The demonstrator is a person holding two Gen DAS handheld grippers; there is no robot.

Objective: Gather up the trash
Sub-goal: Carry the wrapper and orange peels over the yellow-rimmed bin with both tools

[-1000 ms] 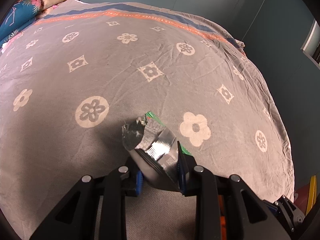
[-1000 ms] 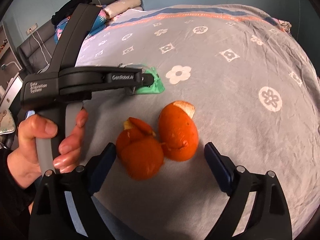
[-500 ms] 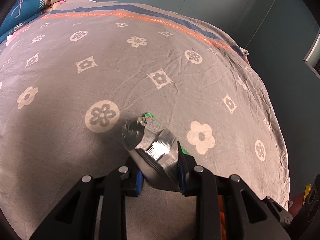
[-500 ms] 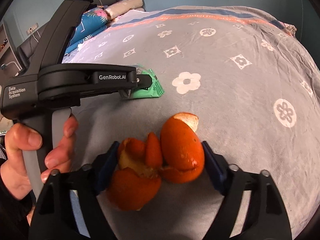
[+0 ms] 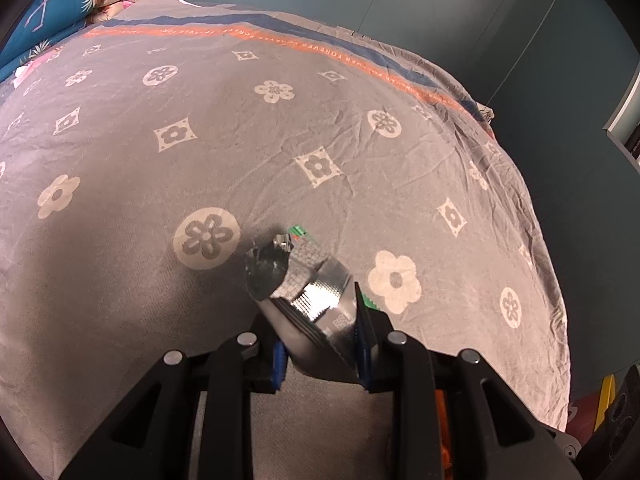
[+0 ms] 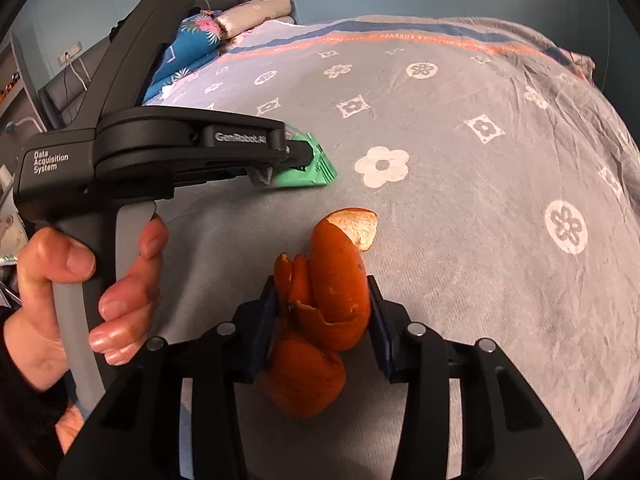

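Grey bedding, soft and finely creased, printed with pale flowers and diamonds and edged by an orange and blue band, covers the bed under both claws. By my reading the collecting is well along: the left claw is pressed tight on a crinkled wrapper, silver foil inside and green outside, held just above the cover. The right claw is closing on the orange peel, curled, waxy, pale inside, bunched between its blue pads at the near edge of the bed. No bin shows; lifting the peel and dropping both pieces seems to remain.
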